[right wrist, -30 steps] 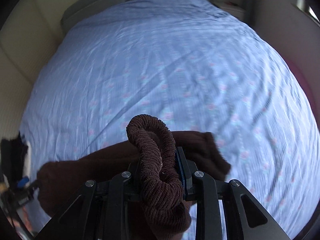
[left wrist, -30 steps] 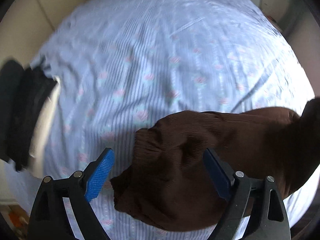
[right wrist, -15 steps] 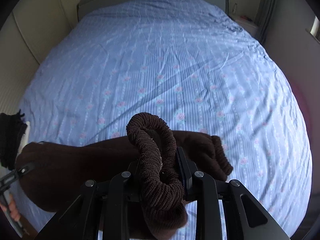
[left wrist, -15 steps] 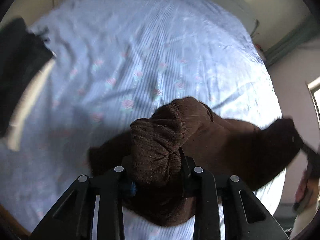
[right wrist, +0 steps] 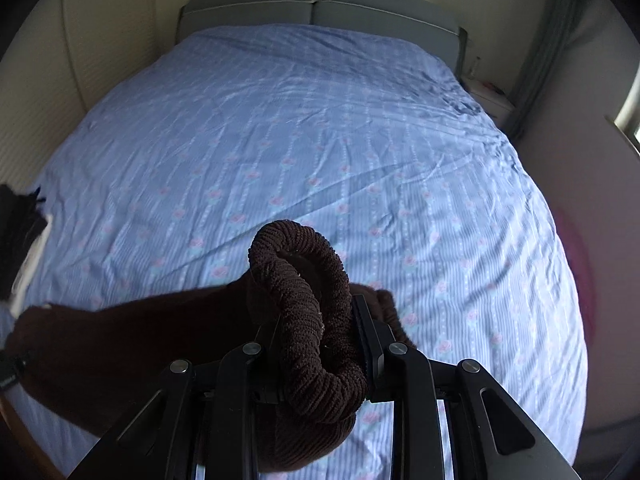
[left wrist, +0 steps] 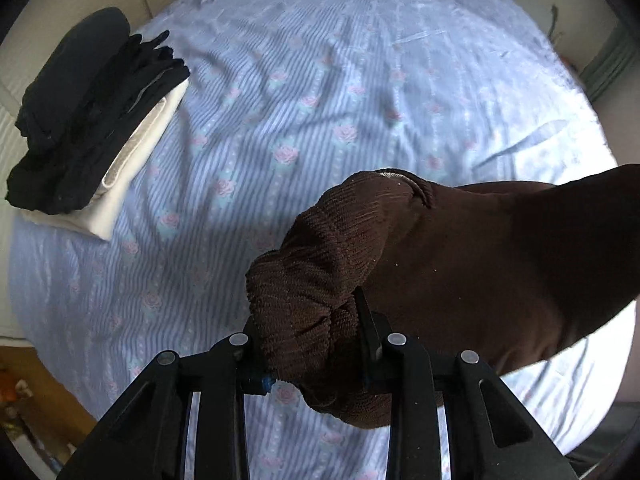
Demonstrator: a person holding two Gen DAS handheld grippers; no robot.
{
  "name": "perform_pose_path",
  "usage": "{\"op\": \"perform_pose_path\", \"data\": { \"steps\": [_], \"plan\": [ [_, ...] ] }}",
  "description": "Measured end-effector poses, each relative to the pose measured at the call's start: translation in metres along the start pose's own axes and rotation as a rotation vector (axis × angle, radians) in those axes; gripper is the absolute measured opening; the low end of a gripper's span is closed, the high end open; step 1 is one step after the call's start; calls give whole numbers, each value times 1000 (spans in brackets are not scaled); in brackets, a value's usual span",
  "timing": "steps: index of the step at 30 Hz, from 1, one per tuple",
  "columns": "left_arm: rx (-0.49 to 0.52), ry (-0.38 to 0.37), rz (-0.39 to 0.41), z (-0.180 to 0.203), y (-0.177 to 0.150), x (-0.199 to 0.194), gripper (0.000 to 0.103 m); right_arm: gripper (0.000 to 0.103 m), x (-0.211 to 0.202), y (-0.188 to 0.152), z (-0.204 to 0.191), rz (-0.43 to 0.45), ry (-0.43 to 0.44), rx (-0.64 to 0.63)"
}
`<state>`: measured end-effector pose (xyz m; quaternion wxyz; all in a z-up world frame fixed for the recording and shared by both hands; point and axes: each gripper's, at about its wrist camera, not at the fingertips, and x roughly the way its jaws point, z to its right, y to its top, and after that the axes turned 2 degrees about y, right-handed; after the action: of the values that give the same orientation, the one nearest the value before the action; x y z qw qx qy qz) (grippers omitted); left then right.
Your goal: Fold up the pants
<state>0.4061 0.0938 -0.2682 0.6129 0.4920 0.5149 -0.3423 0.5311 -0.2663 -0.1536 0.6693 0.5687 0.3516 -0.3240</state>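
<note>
You hold the pants (left wrist: 460,280) lifted over the bed (left wrist: 320,100), one bunched ribbed end in each tool, so the cloth hangs stretched between your hands and can drop straight. Your left gripper (left wrist: 308,344) is clamped on a thick wad of brown cloth; your right gripper (right wrist: 316,344) pinches a rolled elastic band that loops up above its jaws. Gripping the two ends likely lets you lay the pants flat before the first fold. The stack (left wrist: 88,120) of folded dark and white clothes sits well apart at the bed's left edge, leaving the middle free.
</note>
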Motion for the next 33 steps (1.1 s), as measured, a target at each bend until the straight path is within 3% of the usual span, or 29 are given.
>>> {"op": "perform_pose_path", "data": {
  "steps": [4,8,10,13,16,22,25,27,28,29,30,33],
  "plan": [
    [21,40,30,8,2,-9,30,27,12,16,17,38,-2,20],
    [23,72,80,10,3,-23,30,27,7,21,30,143,-30,47],
    [26,78,76,10,3,-21,30,26,31,17,35,53,-43,62],
    [67,103,5,14,4,5,30,26,68,-1,36,-79,-48,46],
    [77,145,-18,14,6,26,31,26,91,-16,37,-139,-69,18],
    [92,186,-31,14,9,41,32,26,93,-1,42,-105,-58,-7],
    [103,225,-38,16,7,49,37,27,119,-1,39,-162,-57,-36],
    [115,267,-41,20,9,53,45,32,138,-6,41,-221,-74,-31],
    [120,309,-46,22,11,56,55,38,144,-9,43,-243,-76,-23],
    [138,337,-46,26,13,56,58,46,146,-11,44,-264,-86,-18],
    [156,350,-44,28,14,55,58,47,143,-11,45,-267,-86,-16],
    [164,369,26,32,20,23,64,51,100,-2,49,-165,-60,2]
  ]
}}
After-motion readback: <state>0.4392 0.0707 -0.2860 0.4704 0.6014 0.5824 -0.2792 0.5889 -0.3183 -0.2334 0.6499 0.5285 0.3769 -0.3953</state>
